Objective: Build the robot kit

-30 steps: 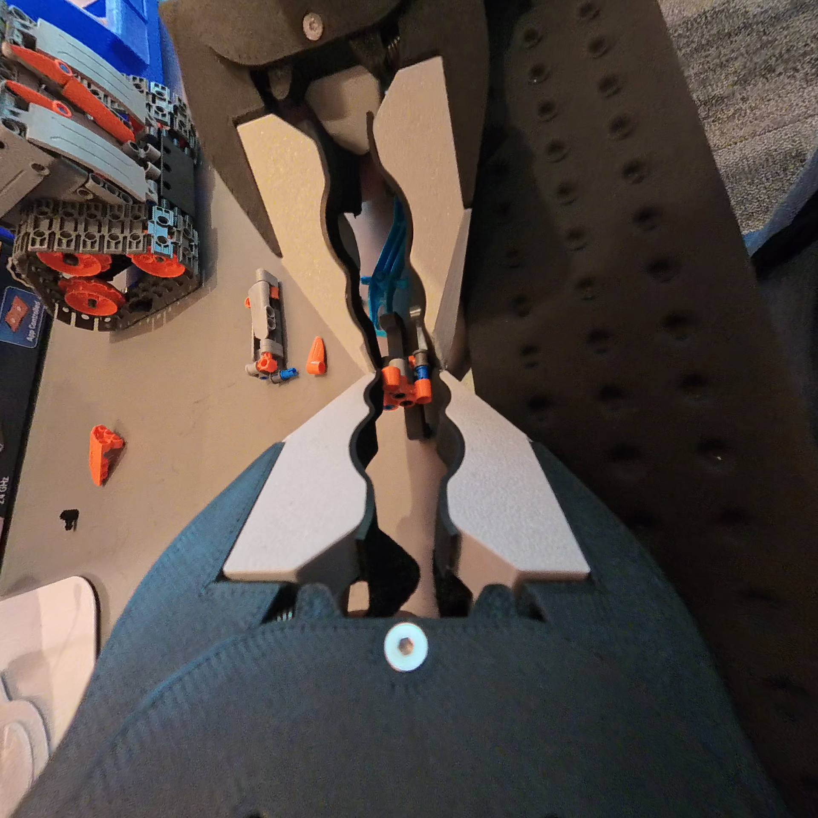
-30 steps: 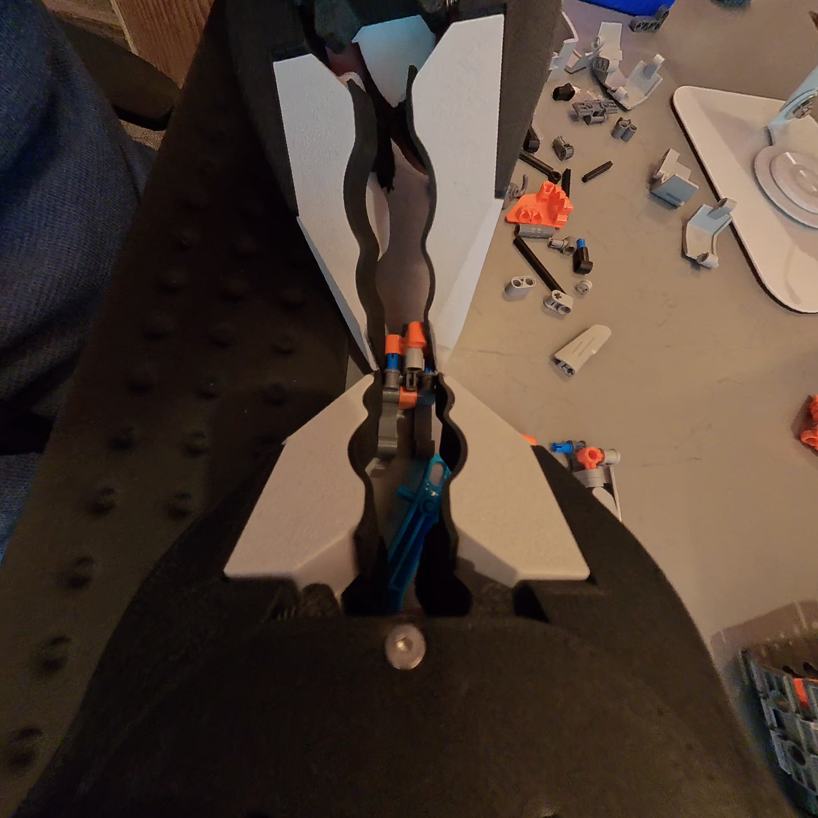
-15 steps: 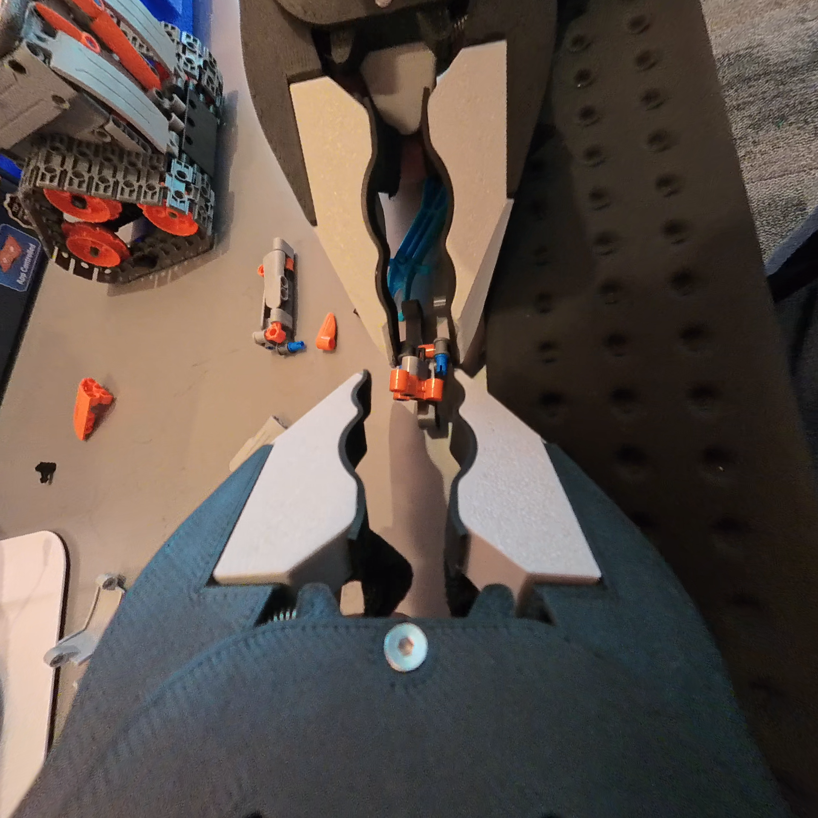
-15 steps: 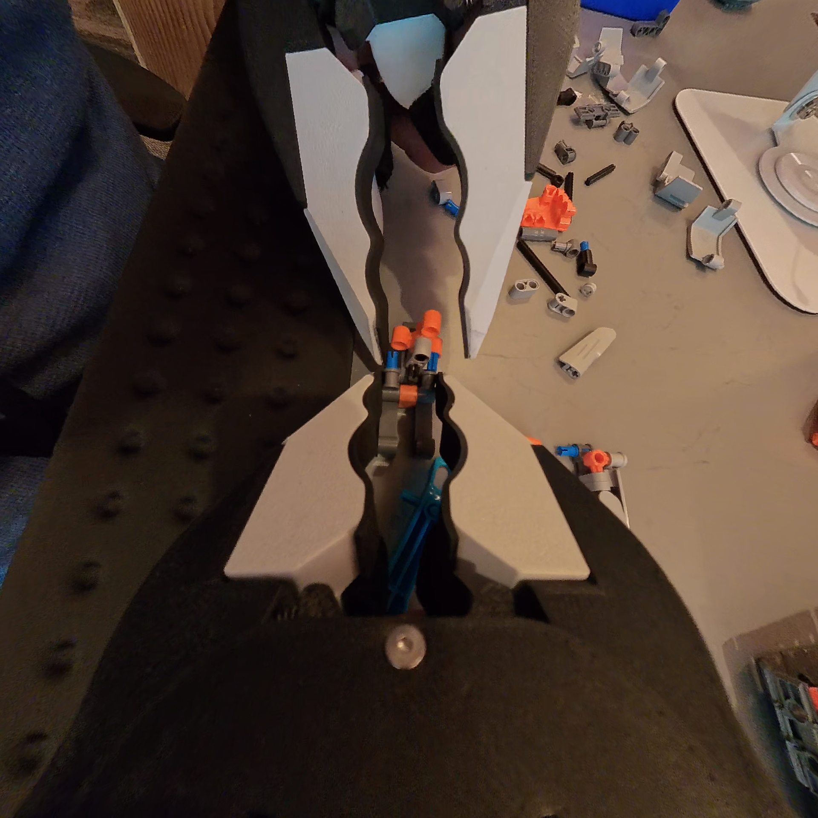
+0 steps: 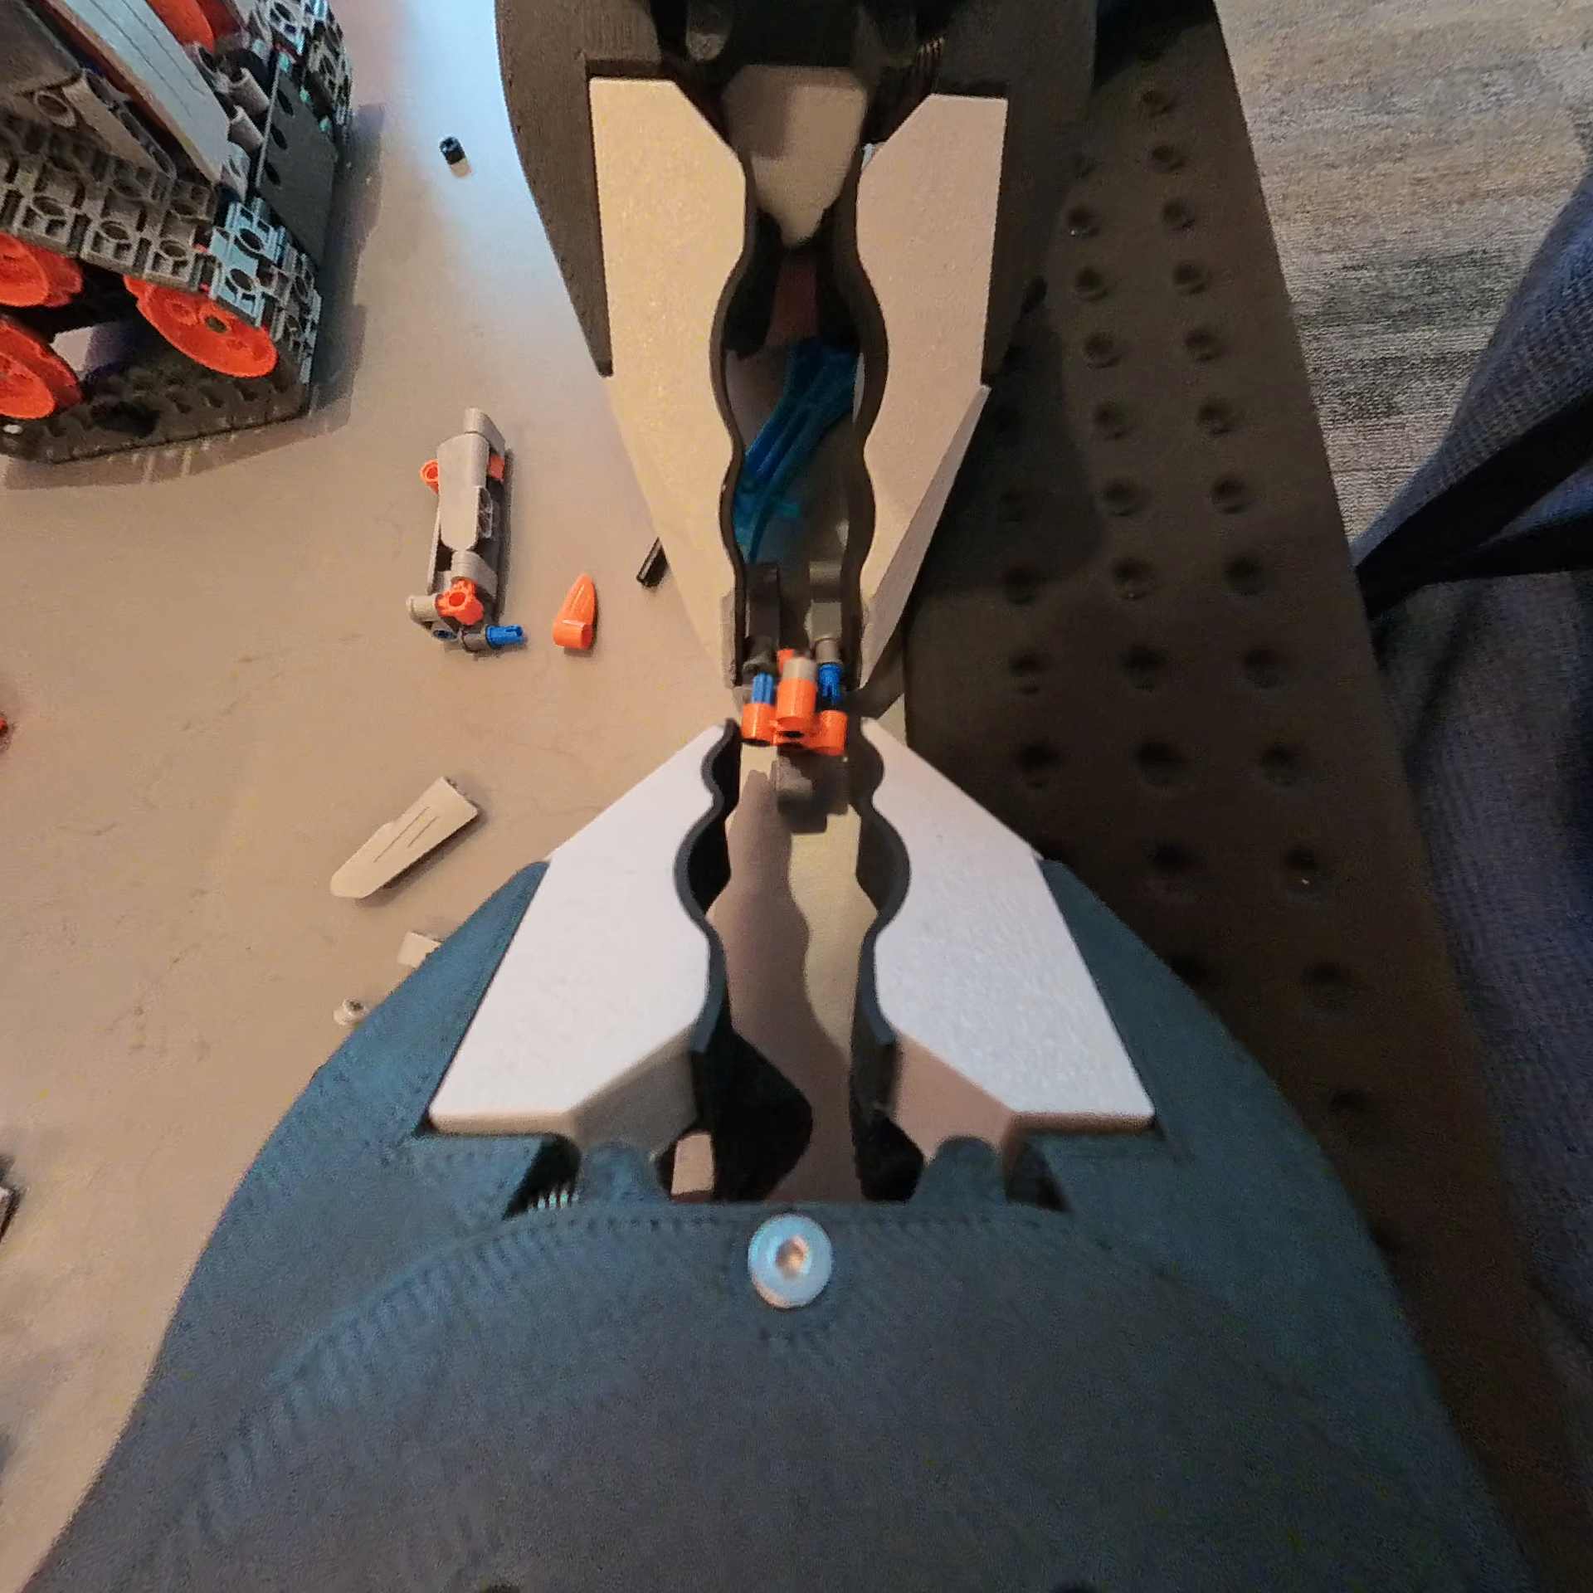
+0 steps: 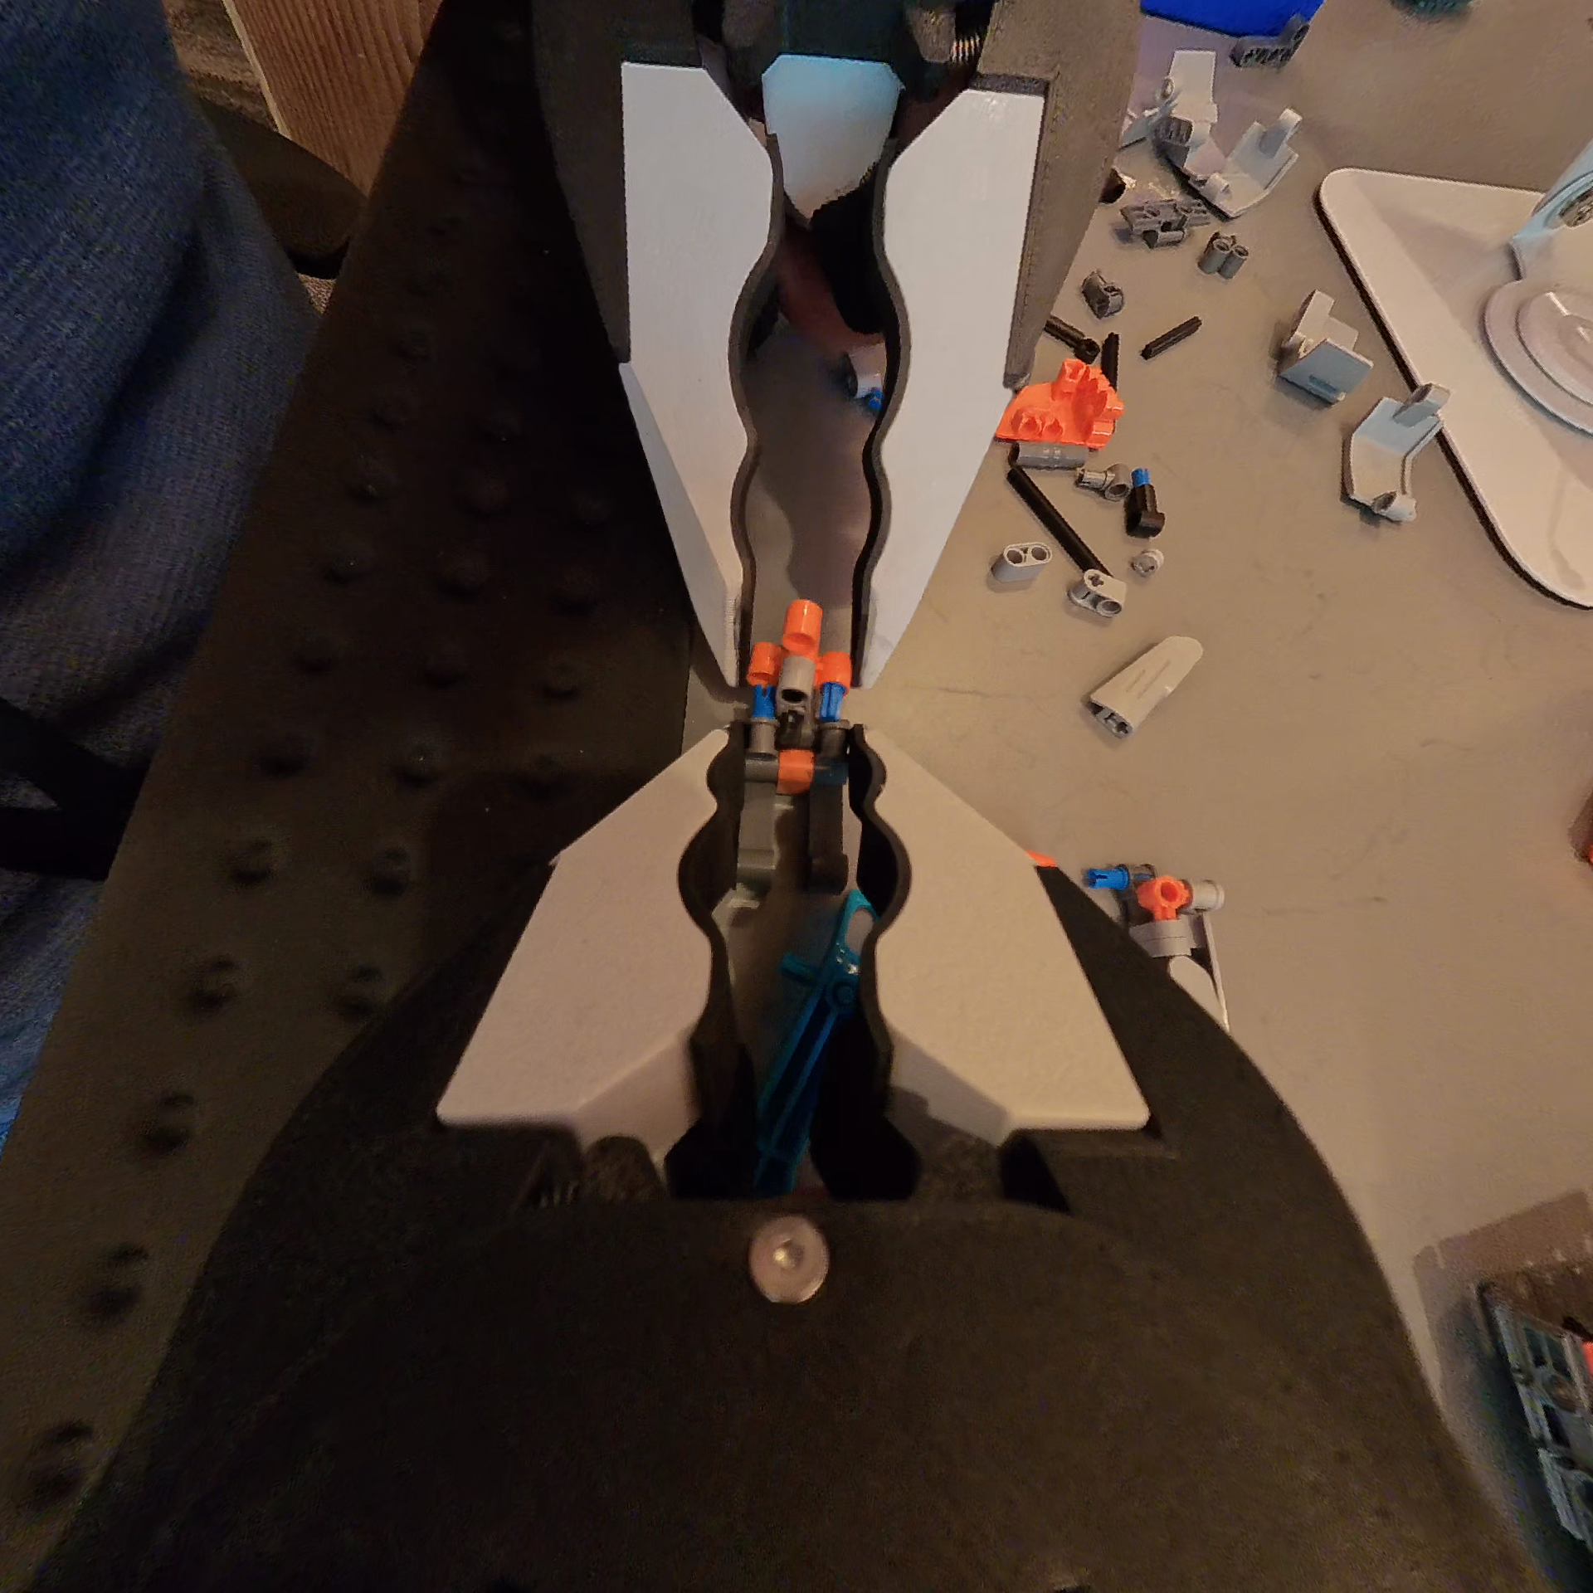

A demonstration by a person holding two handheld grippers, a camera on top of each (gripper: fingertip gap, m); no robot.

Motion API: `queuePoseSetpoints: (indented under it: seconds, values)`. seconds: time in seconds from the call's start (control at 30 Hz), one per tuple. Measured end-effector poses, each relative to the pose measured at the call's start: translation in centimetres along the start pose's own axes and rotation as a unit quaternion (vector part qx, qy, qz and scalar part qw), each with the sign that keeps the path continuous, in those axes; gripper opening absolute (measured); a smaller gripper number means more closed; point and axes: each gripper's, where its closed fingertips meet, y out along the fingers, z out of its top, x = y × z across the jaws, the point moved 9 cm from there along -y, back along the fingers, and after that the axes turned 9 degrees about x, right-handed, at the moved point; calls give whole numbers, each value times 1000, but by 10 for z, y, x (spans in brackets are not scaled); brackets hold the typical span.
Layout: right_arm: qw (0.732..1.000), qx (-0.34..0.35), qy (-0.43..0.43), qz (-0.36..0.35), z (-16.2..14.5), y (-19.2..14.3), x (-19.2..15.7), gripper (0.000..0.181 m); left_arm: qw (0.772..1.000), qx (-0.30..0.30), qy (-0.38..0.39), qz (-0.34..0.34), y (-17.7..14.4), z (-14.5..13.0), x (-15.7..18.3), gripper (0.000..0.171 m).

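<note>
Left wrist view: a beige-grey worktop [image 5: 172, 776] fills the left half. A dark dimpled panel [image 5: 1164, 603] runs down the right, with grey carpet [image 5: 1379, 172] at 1 o'clock and blue cloth [image 5: 1517, 776] at 3 o'clock. A tracked brick model [image 5: 155, 241] sits at 10 o'clock, cut off by the edge. Nearer the centre lie a grey sub-assembly [image 5: 470, 526], an orange wedge [image 5: 576, 614] and a curved grey panel [image 5: 405, 840], all apart from one another.

The left gripper [image 5: 793, 754] points up from 6 o'clock, and the right gripper [image 5: 797, 681] faces it from 12 o'clock. The small brick assembly [image 5: 793, 715] bridges them, its blue beam and dark links deep between the right fingers and its orange end at the left tips. The left fingers stand narrowly apart beside that end; I cannot tell whether they press it.

Right wrist view: the right fingers are clamped on the assembly's dark grey links. A wooden panel [image 6: 319, 69] shows at 11 o'clock. At 2 o'clock a white tray [image 6: 1414, 284] carries a clear domed piece [image 6: 1552, 327]. Between the tray and the left fingers are scattered grey parts, an orange block [image 6: 1065, 409] and a black axle [image 6: 1056, 521]. A blue box [image 6: 1224, 9] peeks in at 1 o'clock, its contents hidden.

Half a second ago the left fingers stood wider, clear of the orange end; they have since drawn in around it. The tracked model has slid further out of the left view.
</note>
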Motion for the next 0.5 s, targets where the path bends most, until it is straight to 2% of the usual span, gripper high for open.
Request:
queuePoseSetpoints:
  seconds: [0.2,0.5]
  values:
    - [1000,0,0,1,0,0,0,21,999,-7,29,16,1,1,2,22]
    - [1000,-14,-5,-11,3,2,-2,21,998,-34,35,28,1,4,4,22]
